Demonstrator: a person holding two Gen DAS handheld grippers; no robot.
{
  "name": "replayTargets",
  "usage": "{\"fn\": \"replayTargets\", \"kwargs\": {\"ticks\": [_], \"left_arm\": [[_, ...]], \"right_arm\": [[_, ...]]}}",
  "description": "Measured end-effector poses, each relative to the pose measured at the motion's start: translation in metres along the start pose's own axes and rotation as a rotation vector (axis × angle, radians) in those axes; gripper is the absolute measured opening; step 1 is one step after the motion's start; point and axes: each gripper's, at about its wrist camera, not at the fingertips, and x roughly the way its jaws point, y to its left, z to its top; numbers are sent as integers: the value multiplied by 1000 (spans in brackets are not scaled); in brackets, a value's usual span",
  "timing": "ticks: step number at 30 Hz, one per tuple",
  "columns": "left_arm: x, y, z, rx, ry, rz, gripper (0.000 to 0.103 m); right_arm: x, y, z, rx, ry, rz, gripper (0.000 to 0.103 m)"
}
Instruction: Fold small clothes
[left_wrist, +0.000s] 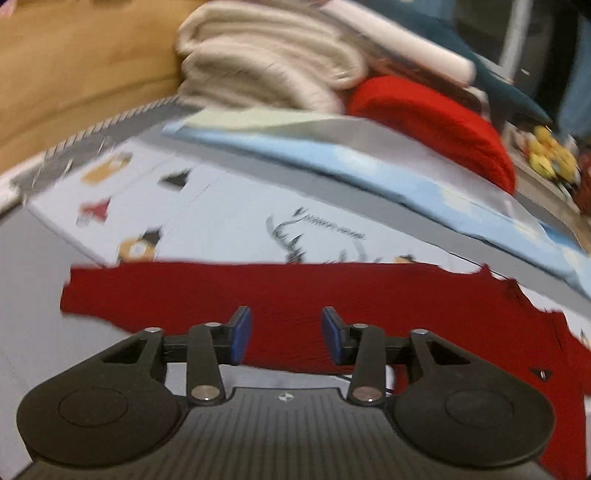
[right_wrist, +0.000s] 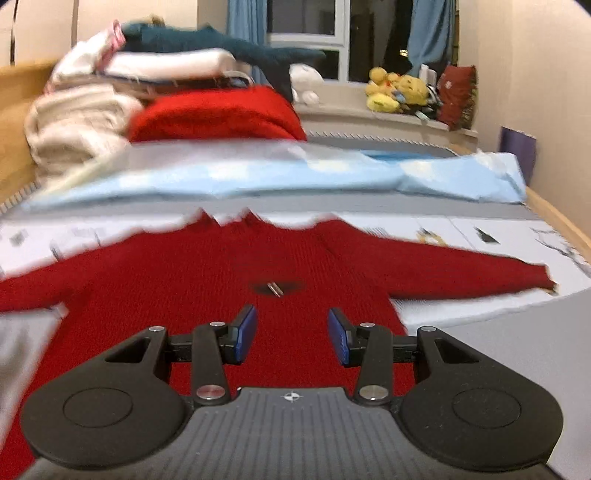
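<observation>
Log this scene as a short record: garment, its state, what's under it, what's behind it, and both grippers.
garment: dark red knit sweater
state: spread flat, sleeves out, unfolded
underneath: printed white sheet
behind: light blue cloth, cream blanket, bright red knit
left gripper: open, empty, over a sleeve
right gripper: open, empty, over the sweater's body

No wording can be read — the dark scrawl on the printed sheet (left_wrist: 317, 236) is motion-blurred, and its small cartoon pictures carry no legible letters.
</observation>
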Motion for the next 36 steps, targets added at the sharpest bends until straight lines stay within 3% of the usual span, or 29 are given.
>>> {"fn": "replayTargets", "kwargs": {"ticks": [2,5,8,9,11,12,14,19,26,36], "left_arm": [[10,19,0,-58,12,29,25],[23,47,-1,-110,22,84,24],[35,73,-4,-151,39,131,24],[39,81,-4,-160,47,148,25],[47,94,-4,-178,51,167,31],[50,100,-4,-192,53,175,39],[58,113,-3,-263,71,186,44],[77,134,-3,-431,112,170,45],[97,135,-5,-443,166,222,45],[105,132,-3,-435,164,241,47]], "right_arm": [[13,16,21,1,-14,35,44],[34,36,41,20,-36,144,44],[48,51,35,3,-36,231,44],[51,55,27,-14,-31,238,44],[64,66,17,-63,73,206,44],[70,68,15,-50,112,218,43],[78,70,15,-23,139,274,42],[91,81,19,-76,163,278,41],[102,79,17,-85,233,304,41],[110,82,14,-99,277,300,41]]}}
